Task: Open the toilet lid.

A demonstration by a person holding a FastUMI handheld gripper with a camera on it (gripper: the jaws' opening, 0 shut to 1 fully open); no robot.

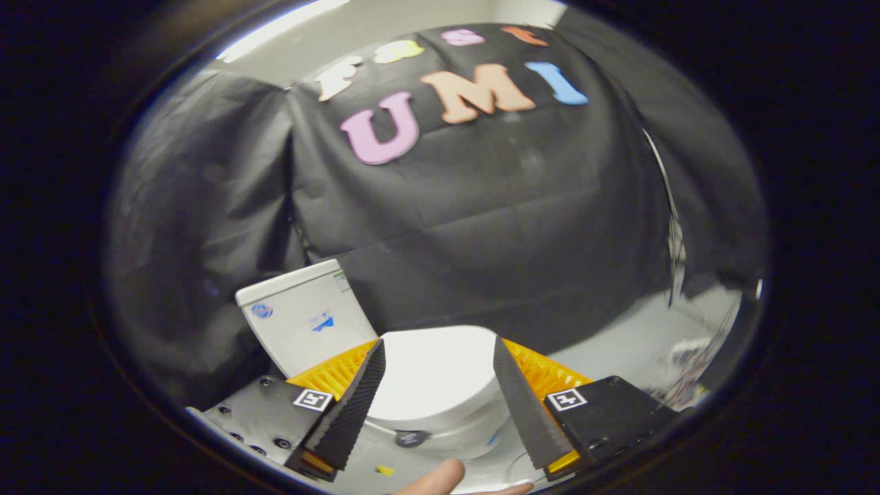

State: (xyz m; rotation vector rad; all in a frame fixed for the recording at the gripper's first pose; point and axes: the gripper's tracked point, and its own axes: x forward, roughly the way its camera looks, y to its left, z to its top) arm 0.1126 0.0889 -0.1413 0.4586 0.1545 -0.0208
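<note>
Gripper: gripper (pixel 437 347) with its two fingers spread well apart, nothing clamped between them; they touch nothing that can be seen.
Fingers: one finger (pixel 352 405) and the other (pixel 526 405) lean away from each other, the gap widest at their bases.
Lid: white toilet lid (pixel 433 375) lies flat and closed on the toilet, seen in the gap between the fingers and just beyond their tips.
Toilet: the white bowl rim (pixel 457 434) shows under the lid's front edge, curving round below it.
Button: a small dark round part (pixel 411 438) sits on the toilet just below the lid's front edge, nearer the first finger.
Tank: white tank (pixel 306 316) stands behind the lid and off to one side of it, upright, with small blue marks on its face; too small to read.
Wall: black cloth (pixel 495 234) hangs behind the toilet and wraps round both sides of it.
Floor: pale floor (pixel 632 347) shows beside the toilet, on the side away from the tank.
Hand: a fingertip (pixel 433 479) of a person shows in front of the toilet, below the lid, between the finger bases.
Yellow bit: a small yellow speck (pixel 385 470) lies in front of the toilet, near the fingertip; what it is cannot be told.
</note>
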